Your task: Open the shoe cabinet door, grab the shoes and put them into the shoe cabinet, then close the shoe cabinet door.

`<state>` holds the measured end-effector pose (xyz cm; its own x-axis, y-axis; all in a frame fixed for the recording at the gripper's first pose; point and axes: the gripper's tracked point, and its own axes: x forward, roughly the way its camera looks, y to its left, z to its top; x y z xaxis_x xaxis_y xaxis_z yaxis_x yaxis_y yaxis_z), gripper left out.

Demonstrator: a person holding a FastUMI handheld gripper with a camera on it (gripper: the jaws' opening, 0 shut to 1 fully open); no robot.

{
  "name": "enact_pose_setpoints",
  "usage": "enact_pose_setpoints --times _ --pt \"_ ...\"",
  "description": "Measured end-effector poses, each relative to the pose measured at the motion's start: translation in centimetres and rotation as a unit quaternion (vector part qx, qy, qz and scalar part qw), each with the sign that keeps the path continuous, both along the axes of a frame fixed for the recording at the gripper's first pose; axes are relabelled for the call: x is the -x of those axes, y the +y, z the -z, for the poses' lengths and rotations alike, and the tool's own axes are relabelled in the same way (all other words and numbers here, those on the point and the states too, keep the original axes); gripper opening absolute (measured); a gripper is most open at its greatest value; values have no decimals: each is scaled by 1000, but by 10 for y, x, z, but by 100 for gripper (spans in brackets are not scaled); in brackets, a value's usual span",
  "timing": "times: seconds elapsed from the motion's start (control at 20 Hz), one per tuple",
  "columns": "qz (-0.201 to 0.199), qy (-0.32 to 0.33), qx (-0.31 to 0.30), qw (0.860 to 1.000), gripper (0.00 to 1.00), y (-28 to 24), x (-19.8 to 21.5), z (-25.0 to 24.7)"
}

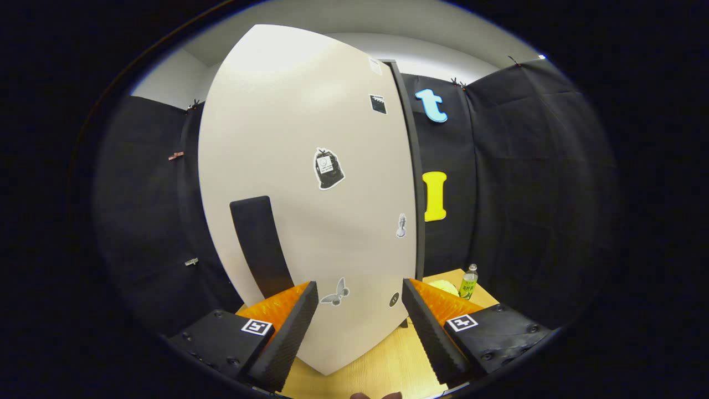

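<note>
I see the shoe cabinet door (310, 183) just ahead of my fingers: a tall cream panel with small stickers and a dark vertical handle (260, 246). It stands upright on the bench, its lower corner between the open fingers.

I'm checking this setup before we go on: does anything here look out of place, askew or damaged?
Nothing looks damaged or spilled. The cabinet door, dotted with stickers, stands just ahead of the open gripper. A bottle stands upright on the wooden table beyond the right finger, with a pale rounded thing beside it.
</note>
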<state>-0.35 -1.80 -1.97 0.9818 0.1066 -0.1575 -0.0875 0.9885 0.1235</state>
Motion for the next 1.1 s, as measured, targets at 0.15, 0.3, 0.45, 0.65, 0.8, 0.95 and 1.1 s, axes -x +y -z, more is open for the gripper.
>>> enact_pose_setpoints --times 0.15,0.3,0.45,0.65,0.8,0.95,1.1 --pt "-19 -6 0 1000 98 19 -1 -5" --pt "-29 -13 4 1000 98 25 -3 -10" --pt "-32 -14 8 999 98 25 -2 -9" --pt "-33 -9 8 999 98 21 -2 -4" --pt "-30 -11 8 999 98 18 -4 -6" --pt "-29 -14 10 999 98 14 -6 -7" --pt "-30 -13 12 999 98 15 -7 -6"
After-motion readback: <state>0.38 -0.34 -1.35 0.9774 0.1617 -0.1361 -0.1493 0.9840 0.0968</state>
